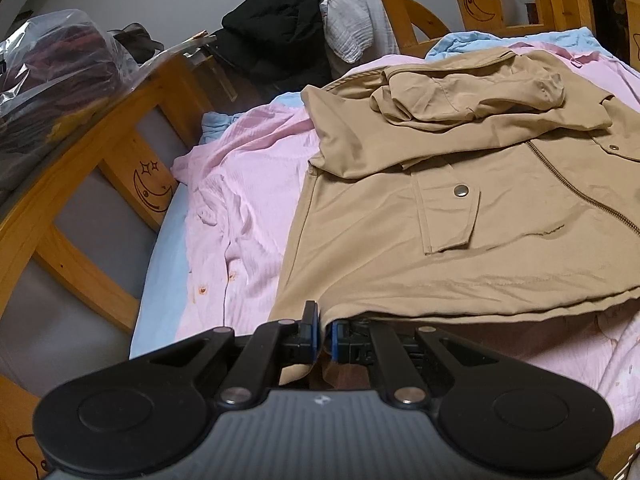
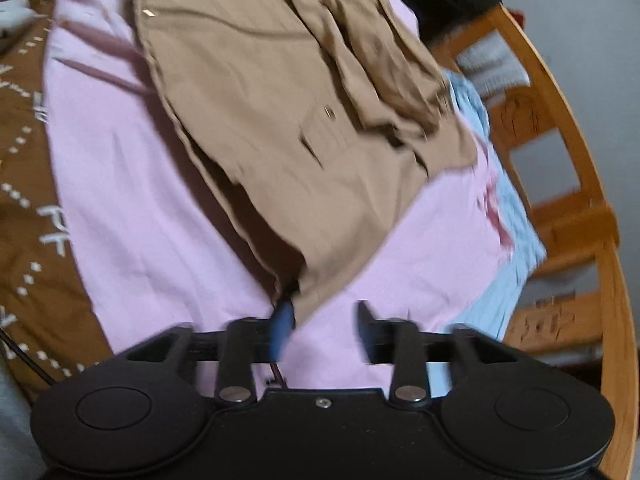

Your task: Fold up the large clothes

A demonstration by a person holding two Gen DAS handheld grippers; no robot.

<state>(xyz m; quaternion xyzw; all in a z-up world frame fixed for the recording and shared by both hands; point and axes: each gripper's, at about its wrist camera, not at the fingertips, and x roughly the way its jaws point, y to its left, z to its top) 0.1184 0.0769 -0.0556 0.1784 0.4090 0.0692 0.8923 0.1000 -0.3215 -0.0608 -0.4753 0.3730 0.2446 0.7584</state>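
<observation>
A tan jacket (image 1: 400,240) with a zip and snap pockets lies spread on a pink sheet (image 1: 248,200), one sleeve folded across its chest. My left gripper (image 1: 325,320) is shut on the jacket's near hem, and a fold of tan cloth hangs between its blue pads. In the right wrist view the jacket (image 2: 260,120) runs away from me, its near corner reaching my right gripper (image 2: 324,320). That gripper stands open. The corner lies against the left finger (image 2: 282,328), and the right finger is clear of the cloth. This view is blurred.
A wooden bed rail (image 1: 80,152) with moon carvings runs along the left, and the rail (image 2: 580,220) curves down the right in the right wrist view. Black and white clothes (image 1: 272,40) are piled at the back. A plastic bag (image 1: 52,64) sits far left. Brown patterned fabric (image 2: 24,200) borders the sheet.
</observation>
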